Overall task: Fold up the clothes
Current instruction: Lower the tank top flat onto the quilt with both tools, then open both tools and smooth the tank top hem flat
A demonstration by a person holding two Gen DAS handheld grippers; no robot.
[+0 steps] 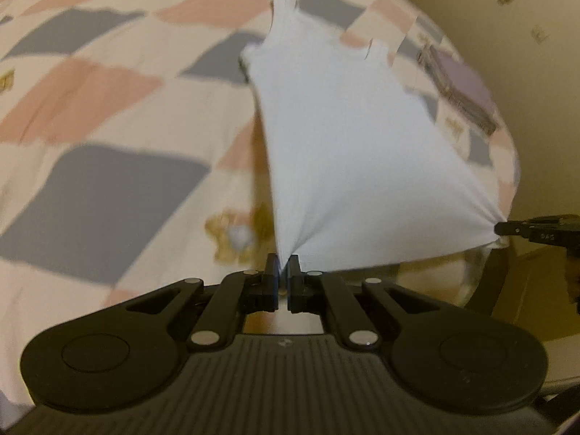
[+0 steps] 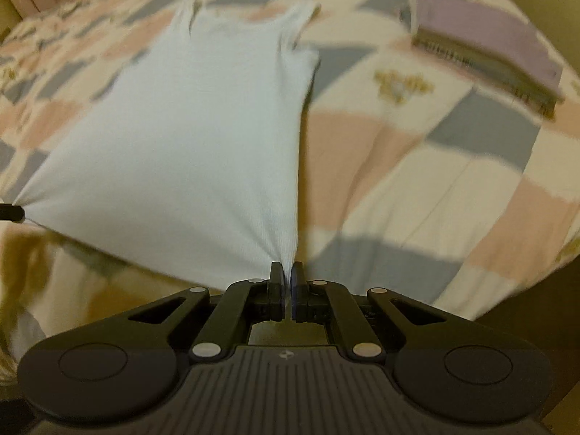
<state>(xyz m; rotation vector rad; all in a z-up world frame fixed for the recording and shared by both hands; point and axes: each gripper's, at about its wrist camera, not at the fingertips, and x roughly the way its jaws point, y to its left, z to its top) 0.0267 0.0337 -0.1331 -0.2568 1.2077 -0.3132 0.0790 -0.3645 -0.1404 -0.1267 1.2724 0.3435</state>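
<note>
A white sleeveless top [image 1: 344,137] is stretched above the patchwork bed, straps pointing away from me. My left gripper [image 1: 283,266] is shut on its bottom left corner. The right gripper [image 1: 507,227] shows at the right edge of the left wrist view, pinching the other bottom corner. In the right wrist view the same white top [image 2: 188,137] spreads out to the left, with my right gripper [image 2: 287,275] shut on its near corner. The left gripper's tip [image 2: 12,213] pokes in at the left edge, holding the far corner. The hem is taut between both grippers.
A bed with a pink, grey and cream patchwork quilt [image 2: 417,166] fills both views. A folded purple cloth with a fringed edge [image 2: 485,40] lies at the back right, also seen as a folded purple cloth [image 1: 464,87] near the bed's right edge.
</note>
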